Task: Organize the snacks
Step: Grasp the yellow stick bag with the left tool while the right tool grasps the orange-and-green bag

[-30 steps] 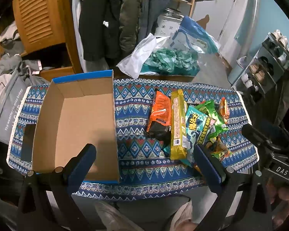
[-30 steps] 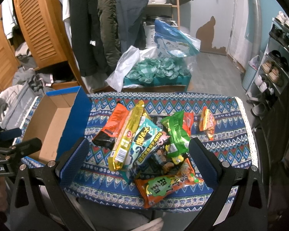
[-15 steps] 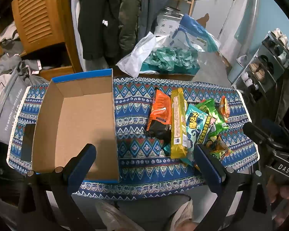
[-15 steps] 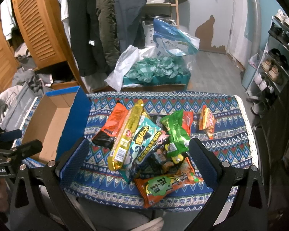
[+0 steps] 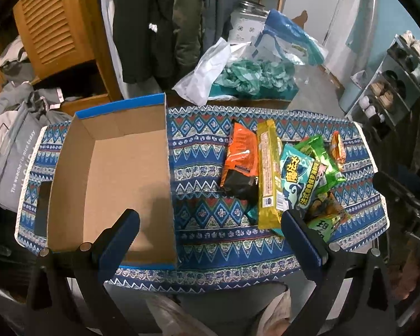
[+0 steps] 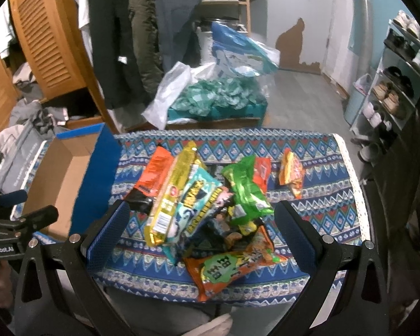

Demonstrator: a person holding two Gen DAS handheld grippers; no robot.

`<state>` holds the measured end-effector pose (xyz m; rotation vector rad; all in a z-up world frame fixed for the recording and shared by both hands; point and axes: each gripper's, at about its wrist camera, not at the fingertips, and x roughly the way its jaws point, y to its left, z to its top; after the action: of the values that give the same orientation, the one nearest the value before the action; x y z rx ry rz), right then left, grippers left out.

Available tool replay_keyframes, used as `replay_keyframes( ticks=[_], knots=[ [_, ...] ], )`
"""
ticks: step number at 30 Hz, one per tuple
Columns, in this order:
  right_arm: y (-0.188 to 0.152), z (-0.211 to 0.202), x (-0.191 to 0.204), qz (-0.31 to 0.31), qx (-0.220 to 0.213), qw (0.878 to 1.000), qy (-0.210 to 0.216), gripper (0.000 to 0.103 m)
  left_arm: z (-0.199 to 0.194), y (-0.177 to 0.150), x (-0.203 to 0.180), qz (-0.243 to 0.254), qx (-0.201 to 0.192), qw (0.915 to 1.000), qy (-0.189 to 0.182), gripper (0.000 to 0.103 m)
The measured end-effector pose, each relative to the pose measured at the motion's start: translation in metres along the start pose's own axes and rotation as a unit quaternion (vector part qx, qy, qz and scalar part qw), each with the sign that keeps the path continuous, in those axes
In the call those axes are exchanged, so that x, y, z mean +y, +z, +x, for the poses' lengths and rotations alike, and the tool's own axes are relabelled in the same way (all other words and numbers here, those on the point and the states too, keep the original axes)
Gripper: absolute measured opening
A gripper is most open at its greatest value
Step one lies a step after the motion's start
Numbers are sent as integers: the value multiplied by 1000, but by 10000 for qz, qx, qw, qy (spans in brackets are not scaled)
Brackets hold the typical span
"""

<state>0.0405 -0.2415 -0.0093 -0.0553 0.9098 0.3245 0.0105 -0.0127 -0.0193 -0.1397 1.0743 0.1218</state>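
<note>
While both grippers hang spread wide and empty at the near edge of the worktop (image 5: 210, 263), the left gripper (image 5: 210, 224) faces the open cardboard box (image 5: 109, 184) and the right gripper (image 6: 201, 224) frames the snack pile (image 6: 210, 210). Farther back, a small orange packet (image 6: 289, 172) lies apart from the heap on the patterned cloth, well right of the box.

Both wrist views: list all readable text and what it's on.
"The weather is nice today": grey bag left of the table.
"DAS": right gripper body, cut off at the frame edge of the left view.
"GenRobot.AI": left gripper body, seen in the right view.
Snack packets: large Chinese characters on the teal and orange ones, too blurred to read; fine print and barcodes too small.
</note>
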Motion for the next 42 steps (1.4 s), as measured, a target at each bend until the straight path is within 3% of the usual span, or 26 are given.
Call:
replay_keyframes(
  ticks=[9,17,26,42],
  knots=[
    [-8,18,-23,184,388,9985,-338,101,20,-1,-13,79,263,9996,-112,102],
    [-29,43,-50,644,865,9934,-380,101,47,-13,-29,227,526,9984,-14,102],
    [-61,79,-63,1225,1565,9793,-376,101,78,-20,-44,263,780,9966,-5,102],
    [-86,135,-68,1688,2164,9587,-749,101,121,-3,-49,108,926,9956,83,102]
  ],
)
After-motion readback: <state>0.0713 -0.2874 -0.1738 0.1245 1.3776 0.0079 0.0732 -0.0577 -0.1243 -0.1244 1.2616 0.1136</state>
